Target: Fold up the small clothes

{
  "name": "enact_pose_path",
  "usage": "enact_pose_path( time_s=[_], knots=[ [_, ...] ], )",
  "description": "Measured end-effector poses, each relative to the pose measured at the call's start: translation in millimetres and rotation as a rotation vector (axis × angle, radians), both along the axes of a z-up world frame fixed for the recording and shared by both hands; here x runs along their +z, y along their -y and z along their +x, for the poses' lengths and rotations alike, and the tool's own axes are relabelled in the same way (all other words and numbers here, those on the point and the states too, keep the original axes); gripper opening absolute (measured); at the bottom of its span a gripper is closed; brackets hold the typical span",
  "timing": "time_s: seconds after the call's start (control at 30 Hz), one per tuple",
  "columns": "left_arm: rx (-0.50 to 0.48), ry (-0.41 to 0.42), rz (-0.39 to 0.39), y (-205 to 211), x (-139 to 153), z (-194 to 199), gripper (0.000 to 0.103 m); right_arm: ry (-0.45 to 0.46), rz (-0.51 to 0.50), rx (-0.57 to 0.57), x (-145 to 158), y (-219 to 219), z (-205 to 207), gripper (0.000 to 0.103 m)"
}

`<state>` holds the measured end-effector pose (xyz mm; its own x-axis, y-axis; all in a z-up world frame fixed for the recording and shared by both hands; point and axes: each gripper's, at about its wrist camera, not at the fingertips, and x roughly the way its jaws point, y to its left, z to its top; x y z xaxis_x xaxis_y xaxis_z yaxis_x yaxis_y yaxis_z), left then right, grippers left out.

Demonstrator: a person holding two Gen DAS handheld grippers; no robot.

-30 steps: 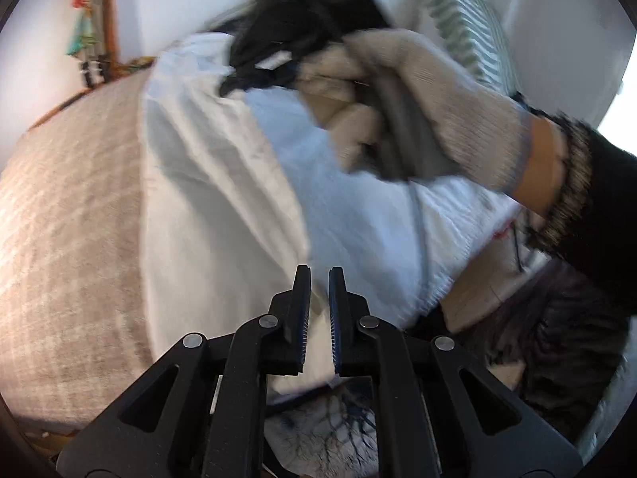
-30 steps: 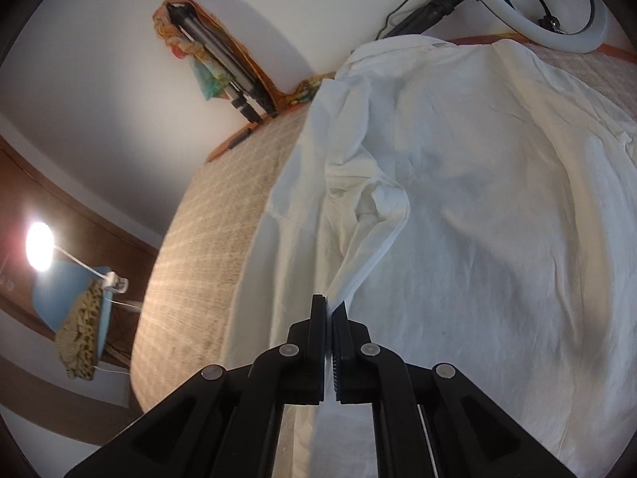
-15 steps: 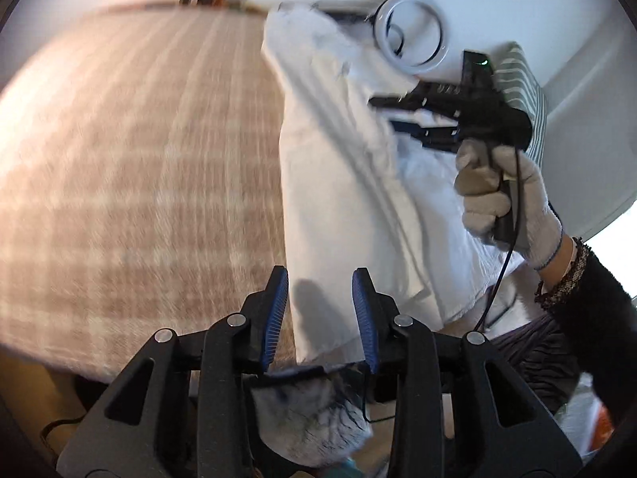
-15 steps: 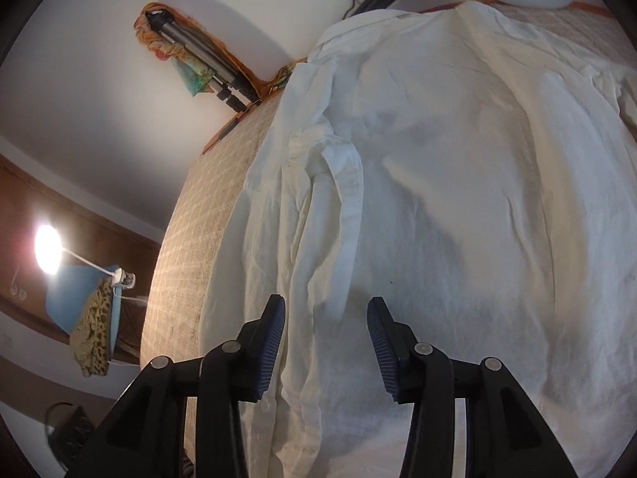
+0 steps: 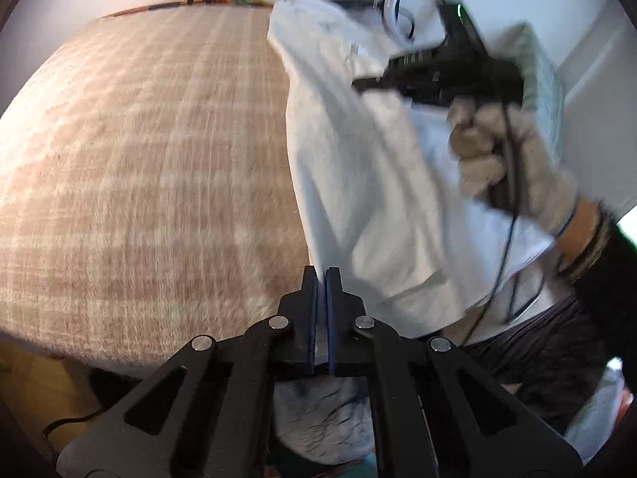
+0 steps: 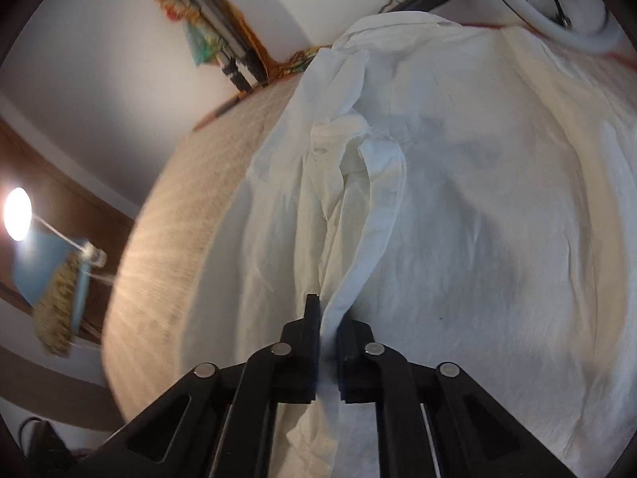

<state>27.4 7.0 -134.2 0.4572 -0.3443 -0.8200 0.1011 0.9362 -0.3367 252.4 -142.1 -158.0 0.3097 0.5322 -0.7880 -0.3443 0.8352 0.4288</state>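
A white garment (image 5: 358, 199) lies spread on a beige checked bedcover (image 5: 139, 159). My left gripper (image 5: 321, 275) sits at the garment's near left corner, its jaws closing tight, with a strip of white cloth pinched between the pads. In the right wrist view the garment (image 6: 477, 199) fills the frame, and a raised fold of it runs down into my right gripper (image 6: 328, 314), whose jaws are closing on that fold. A gloved hand (image 5: 497, 167) holds the blurred right gripper (image 5: 358, 85) over the garment's far part.
A ring light (image 6: 557, 24) lies at the bed's far end beside a striped pillow (image 5: 545, 79). Tripod legs and colourful cloth (image 6: 215, 28) lean on the wall. A lit lamp (image 6: 18, 215) stands left. The person's dark clothing (image 5: 537, 358) is close on the right.
Half a second ago both grippers stood open astride the cloth; now both are shut on it. The left gripper has swung from above the garment to its left corner.
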Motion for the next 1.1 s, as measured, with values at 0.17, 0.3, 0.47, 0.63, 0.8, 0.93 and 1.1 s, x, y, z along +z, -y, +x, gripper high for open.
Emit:
enact_pose_path(
  time_s=[0.17,0.3,0.47,0.63,0.8,0.93,1.1],
  knots=[
    [0.008,0.037,0.025,-5,6,-9,0.002,-0.001,-0.018,-0.008,5,-2,2,0.017],
    [0.001,0.078,0.098,-5,15,-14,0.005,-0.005,-0.011,0.013,20,2,-3,0.051],
    [0.031,0.168,0.132,-8,38,-16,0.006,0.058,-0.036,-0.013,41,23,-15,0.060],
    [0.036,0.245,0.139,-2,56,-6,0.006,0.064,0.025,-0.064,54,53,-23,0.060],
    [-0.002,0.259,0.123,22,57,19,0.006,0.102,0.058,-0.081,66,74,-38,0.060],
    [-0.001,0.211,0.093,37,50,51,0.006,0.113,0.065,-0.081,70,83,-45,0.056],
    [0.072,0.190,0.078,34,41,89,0.006,0.109,0.076,-0.074,69,91,-48,0.049]
  ],
)
